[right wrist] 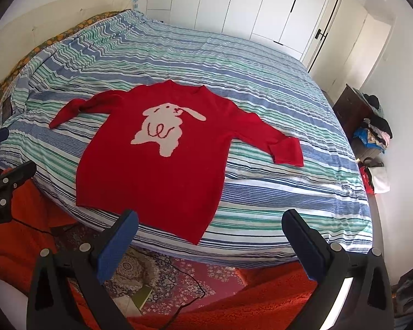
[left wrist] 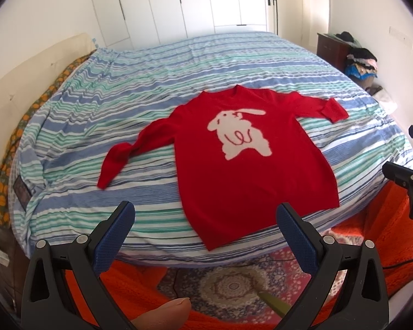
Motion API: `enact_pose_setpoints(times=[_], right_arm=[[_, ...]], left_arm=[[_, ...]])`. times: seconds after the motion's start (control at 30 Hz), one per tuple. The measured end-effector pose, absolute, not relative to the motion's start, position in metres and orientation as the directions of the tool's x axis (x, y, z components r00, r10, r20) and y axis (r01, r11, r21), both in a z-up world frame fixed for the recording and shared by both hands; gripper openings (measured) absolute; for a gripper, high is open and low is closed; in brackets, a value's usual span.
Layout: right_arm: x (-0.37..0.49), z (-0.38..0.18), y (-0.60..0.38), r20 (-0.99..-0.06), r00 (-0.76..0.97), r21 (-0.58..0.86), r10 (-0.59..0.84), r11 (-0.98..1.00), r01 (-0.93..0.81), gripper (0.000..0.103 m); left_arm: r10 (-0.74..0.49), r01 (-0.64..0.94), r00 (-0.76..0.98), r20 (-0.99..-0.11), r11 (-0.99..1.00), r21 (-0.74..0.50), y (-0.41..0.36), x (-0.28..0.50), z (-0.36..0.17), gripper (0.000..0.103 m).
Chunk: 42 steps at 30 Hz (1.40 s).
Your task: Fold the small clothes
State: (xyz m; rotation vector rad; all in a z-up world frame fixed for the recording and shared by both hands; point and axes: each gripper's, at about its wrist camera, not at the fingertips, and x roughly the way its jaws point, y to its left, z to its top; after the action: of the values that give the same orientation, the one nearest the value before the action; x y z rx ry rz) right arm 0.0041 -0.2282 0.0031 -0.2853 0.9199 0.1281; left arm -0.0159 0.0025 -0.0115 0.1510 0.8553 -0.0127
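Grippers first: black left gripper with blue pads (left wrist: 205, 227) and matching right gripper (right wrist: 210, 232) hung short of the bed edge, jaws spread, empty, likely staging a grasp. Beyond, red knitted sweater with white rabbit (left wrist: 234, 148) lay flat on striped blue-green bedsheet (left wrist: 151, 63), hem nearest, collar away, sleeves outstretched.

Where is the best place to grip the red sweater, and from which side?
Probably the cuffs: left gripper on the left sleeve, right gripper on the right sleeve, coming from outside. The red sweater lies flat with sleeves spread.
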Motion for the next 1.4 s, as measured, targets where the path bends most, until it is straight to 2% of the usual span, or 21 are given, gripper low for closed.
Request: enact_pose_setpoints(times=[1.4], right_arm=[[0.005, -0.008, -0.223, -0.807, 0.590, -0.189, -0.012, 0.953, -0.238, 0.103]], left_arm=[[0.116, 0.065, 0.618, -0.778, 0.978, 0.198, -0.001, -0.012, -0.023, 0.102]])
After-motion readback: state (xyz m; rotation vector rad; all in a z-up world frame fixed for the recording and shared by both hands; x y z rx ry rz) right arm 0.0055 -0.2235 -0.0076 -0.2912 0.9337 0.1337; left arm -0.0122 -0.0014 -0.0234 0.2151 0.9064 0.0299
